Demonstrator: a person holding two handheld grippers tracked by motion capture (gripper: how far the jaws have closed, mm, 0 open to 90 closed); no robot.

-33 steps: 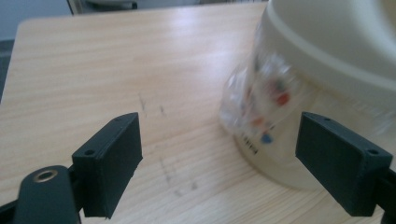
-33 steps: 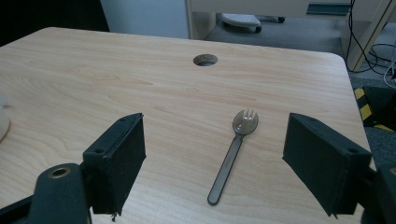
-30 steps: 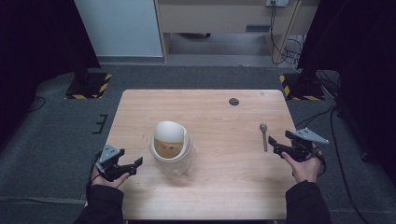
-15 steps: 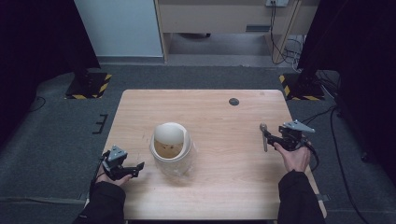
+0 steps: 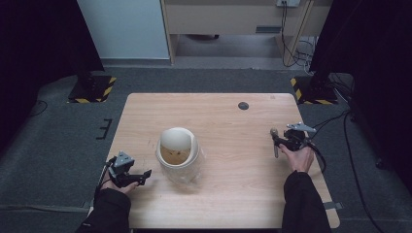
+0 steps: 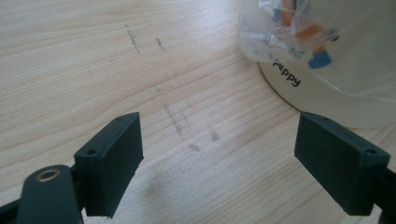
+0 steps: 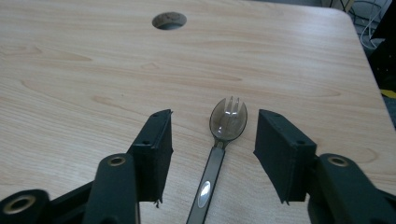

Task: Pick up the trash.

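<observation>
A dark translucent spork (image 7: 227, 122) lies flat on the wooden table (image 5: 223, 116), bowl end away from me. My right gripper (image 7: 214, 128) is open, one jaw on each side of the spork's neck, neither touching it. From above, the right gripper (image 5: 279, 138) sits over the spork (image 5: 274, 132) near the table's right edge. A cream bowl (image 5: 178, 148) wrapped in a clear plastic bag stands mid-table. My left gripper (image 5: 144, 174) is open and empty, low at the front left, pointing at the bowl (image 6: 336, 79) a short way off.
A round cable hole (image 5: 243, 105) sits at the back of the table, also ahead of the spork as the hole (image 7: 169, 20). The table's right edge is close to my right hand. Bare wood lies between the bowl and the spork.
My right gripper has moved left and forward until its open jaws straddle the spork. The left gripper has crept slightly toward the bowl.
</observation>
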